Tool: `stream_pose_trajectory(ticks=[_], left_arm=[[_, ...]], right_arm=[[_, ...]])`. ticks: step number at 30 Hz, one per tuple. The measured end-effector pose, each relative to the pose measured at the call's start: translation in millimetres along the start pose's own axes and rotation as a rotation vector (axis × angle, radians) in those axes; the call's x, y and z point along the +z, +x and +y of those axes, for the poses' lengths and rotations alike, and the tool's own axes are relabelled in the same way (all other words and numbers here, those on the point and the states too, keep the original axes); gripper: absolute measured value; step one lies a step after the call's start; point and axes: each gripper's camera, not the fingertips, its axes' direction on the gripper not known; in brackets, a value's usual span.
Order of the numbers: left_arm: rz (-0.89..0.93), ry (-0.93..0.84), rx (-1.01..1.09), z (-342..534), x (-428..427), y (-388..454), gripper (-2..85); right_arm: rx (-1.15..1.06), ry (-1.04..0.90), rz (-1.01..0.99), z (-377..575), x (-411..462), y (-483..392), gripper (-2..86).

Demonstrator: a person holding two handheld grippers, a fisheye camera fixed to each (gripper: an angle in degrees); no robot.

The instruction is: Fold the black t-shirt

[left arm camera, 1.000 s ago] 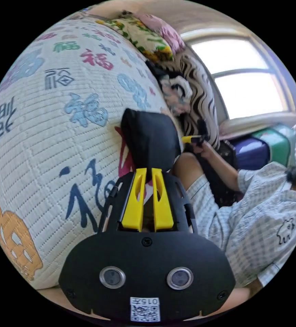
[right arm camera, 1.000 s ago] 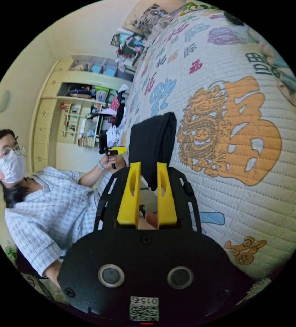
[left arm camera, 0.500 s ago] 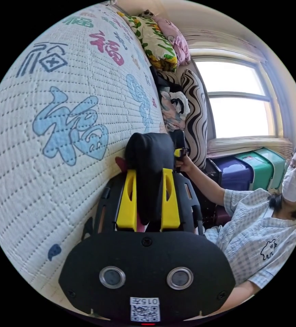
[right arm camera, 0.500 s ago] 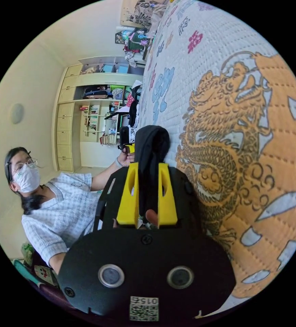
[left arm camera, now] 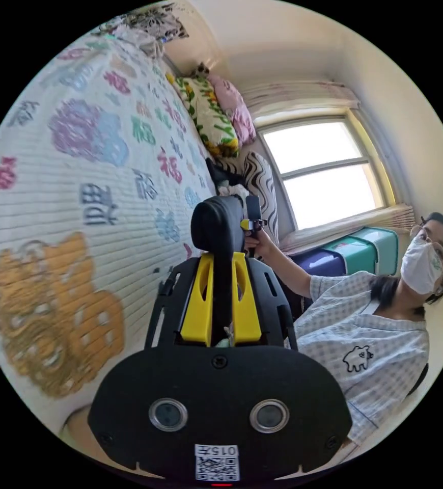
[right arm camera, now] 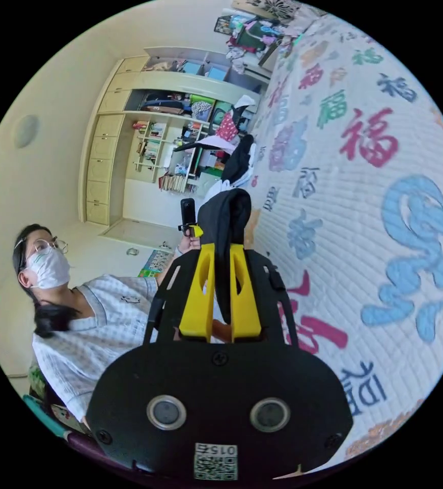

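The black t-shirt (left arm camera: 216, 229) is folded into a thick bundle and held up off the bed. My left gripper (left arm camera: 221, 262) is shut on one end of it, the cloth running between the yellow jaws. My right gripper (right arm camera: 221, 252) is shut on the other end of the black t-shirt (right arm camera: 226, 214), which bulges just past its jaws. In the left gripper view the other gripper (left arm camera: 252, 220) shows just beyond the bundle in the person's hand. In the right gripper view the other gripper (right arm camera: 188, 224) shows left of the bundle.
A white quilted bedspread (left arm camera: 79, 168) with coloured characters covers the bed beside the shirt, also seen as the bedspread (right arm camera: 374, 204). Pillows (left arm camera: 216, 117) and a window (left arm camera: 328, 173) lie at one end, open shelves (right arm camera: 160, 147) at the other. The person (left arm camera: 379, 331) sits beside the bed.
Both grippers have closed on the folded shirt, whose bundle now looks narrower between the jaws. Both views have swung, showing other parts of the bedspread.
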Motion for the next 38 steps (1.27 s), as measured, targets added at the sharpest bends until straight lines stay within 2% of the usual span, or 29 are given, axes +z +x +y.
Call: stream_pose_trajectory(ticks=[7, 10, 15, 18, 22, 24, 27, 29, 31, 34, 36, 38], left_arm=[[-0.244, 0.186, -0.033, -39, -235, 37, 5.5], [-0.308, 0.235, -0.068, -63, -304, 42, 5.6], [-0.427, 0.247, -0.204, -93, -363, 23, 5.7], [-0.48, 0.275, -0.307, -93, -369, -5, 5.6], [-0.724, 0.192, -0.443, -78, -359, -19, 3.6], [-0.745, 0.196, -0.386, -71, -359, 1, 3.9], [-0.817, 0.203, -0.199, -50, -352, 68, 5.4], [-0.905, 0.184, -0.091, -26, -335, 115, 6.9], [-1.014, 0.166, 0.0, 15, -307, 169, 8.9], [-1.102, 0.181, -0.004, 72, -275, 213, 9.5], [-1.132, 0.198, -0.039, 102, -261, 226, 9.5], [-1.156, 0.214, -0.095, 126, -251, 231, 9.6]], right_arm=[[-0.125, -0.18, 0.007, -199, 189, -52, 5.3], [-0.162, -0.231, 0.077, -271, 255, -68, 5.3], [-0.142, -0.274, 0.22, -350, 347, -65, 5.4], [-0.074, -0.298, 0.344, -372, 396, -44, 5.6], [0.04, -0.291, 0.573, -371, 441, -16, 6.3], [0.025, -0.251, 0.575, -366, 445, -18, 6.9], [-0.14, -0.195, 0.601, -348, 448, -42, 7.8], [-0.303, -0.205, 0.484, -321, 462, -71, 8.0], [-0.402, -0.295, 0.402, -296, 487, -91, 8.4], [-0.501, -0.464, 0.408, -251, 545, -113, 10.1], [-0.484, -0.541, 0.36, -231, 575, -114, 10.6], [-0.428, -0.623, 0.399, -216, 610, -109, 9.4]])
